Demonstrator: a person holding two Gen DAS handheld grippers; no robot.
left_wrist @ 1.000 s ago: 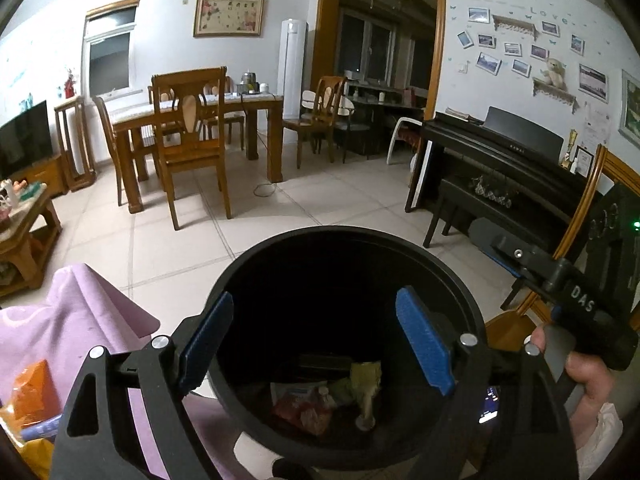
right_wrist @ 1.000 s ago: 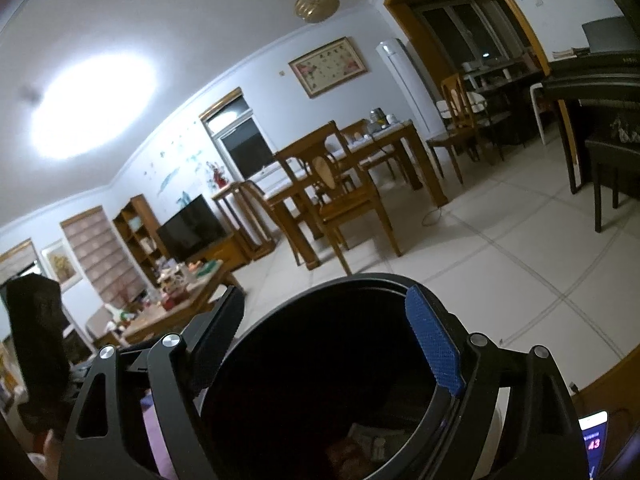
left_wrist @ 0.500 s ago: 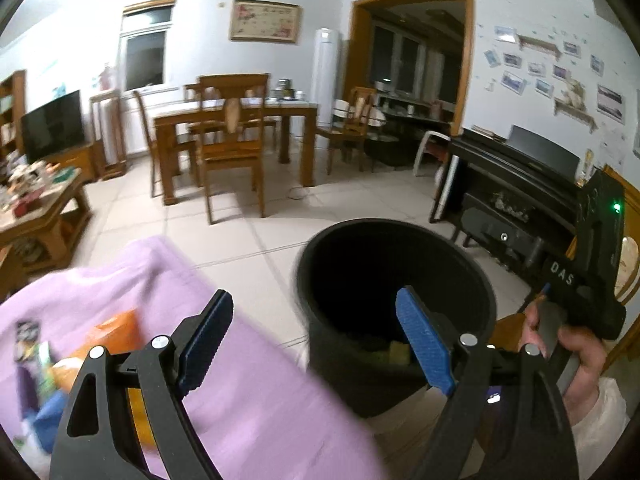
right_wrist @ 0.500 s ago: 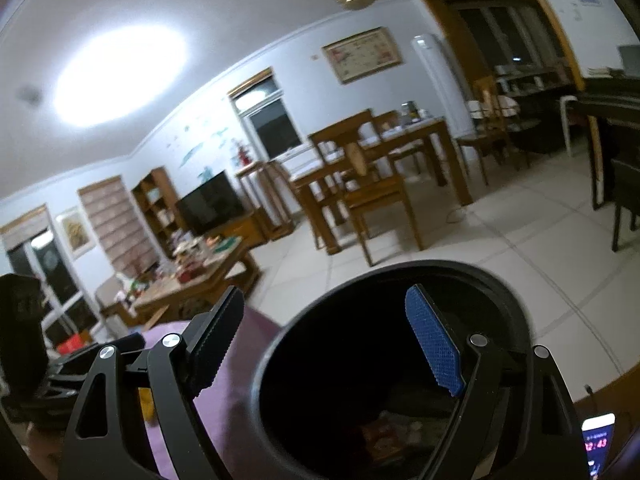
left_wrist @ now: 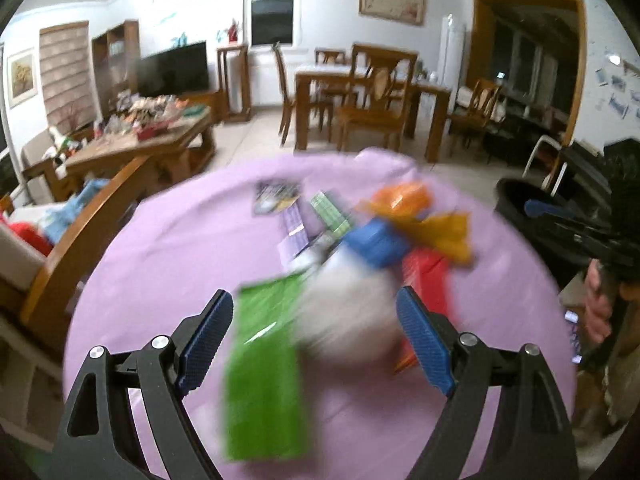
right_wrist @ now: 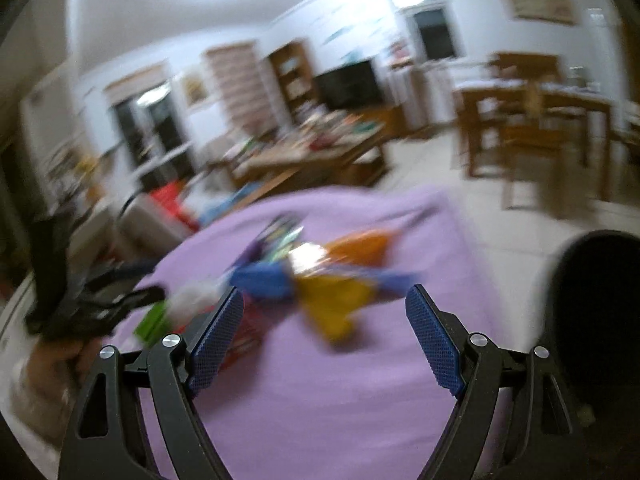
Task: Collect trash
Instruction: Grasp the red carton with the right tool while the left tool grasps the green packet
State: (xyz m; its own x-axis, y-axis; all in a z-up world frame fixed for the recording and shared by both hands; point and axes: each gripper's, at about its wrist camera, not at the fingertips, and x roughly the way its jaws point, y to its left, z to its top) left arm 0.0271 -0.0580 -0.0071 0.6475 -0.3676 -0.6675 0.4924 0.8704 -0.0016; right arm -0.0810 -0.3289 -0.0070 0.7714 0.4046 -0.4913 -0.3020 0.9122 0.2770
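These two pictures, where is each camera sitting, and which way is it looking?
Left wrist view: on the left gripper, looking down over the purple cloth and its litter; own open fingers show, the other hand at right.
Right wrist view: on the right gripper, facing the same cloth; own open fingers show, left hand at left.
Both share the cloth, the yellow wrapper, the black bin.

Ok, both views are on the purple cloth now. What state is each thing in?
Left tongs: open, empty, above the pile.
Right tongs: just been opening, nothing between them.
Green wrapper: flat on the cloth.
White wad: lying on the cloth, blurred.
Orange wrapper: crumpled, in the pile.
Yellow wrapper: crumpled, on the cloth.
Black bin: upright beside the cloth; contents hidden.
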